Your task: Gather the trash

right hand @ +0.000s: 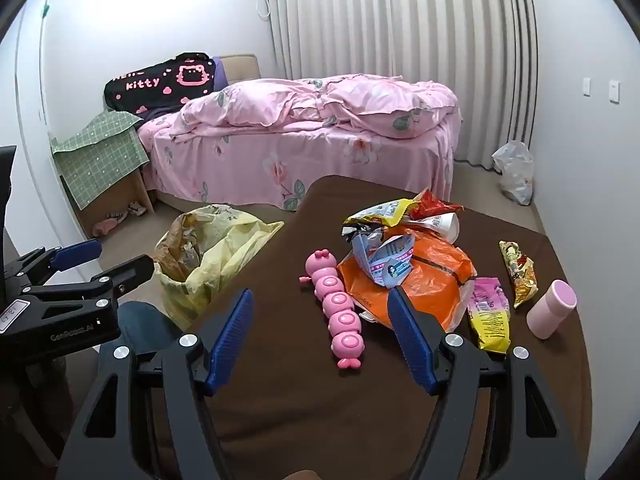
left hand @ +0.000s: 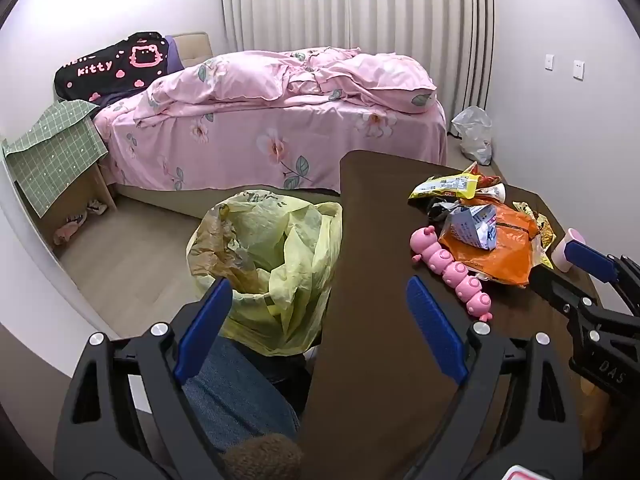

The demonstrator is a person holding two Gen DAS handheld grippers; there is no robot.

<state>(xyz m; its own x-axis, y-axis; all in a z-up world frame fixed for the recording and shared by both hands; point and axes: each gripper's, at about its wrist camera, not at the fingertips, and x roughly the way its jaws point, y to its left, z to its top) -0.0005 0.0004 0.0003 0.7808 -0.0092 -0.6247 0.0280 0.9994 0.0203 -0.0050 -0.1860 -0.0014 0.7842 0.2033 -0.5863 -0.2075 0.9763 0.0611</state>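
Partly hidden: wrappers under orange bag

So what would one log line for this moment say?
stage: start | left gripper: open, empty | right gripper: open, empty | wrappers: piled on table | bin bag: beside table, open | pink toy: untouched

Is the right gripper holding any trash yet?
No, the right gripper is open and empty above the table, short of the wrappers.
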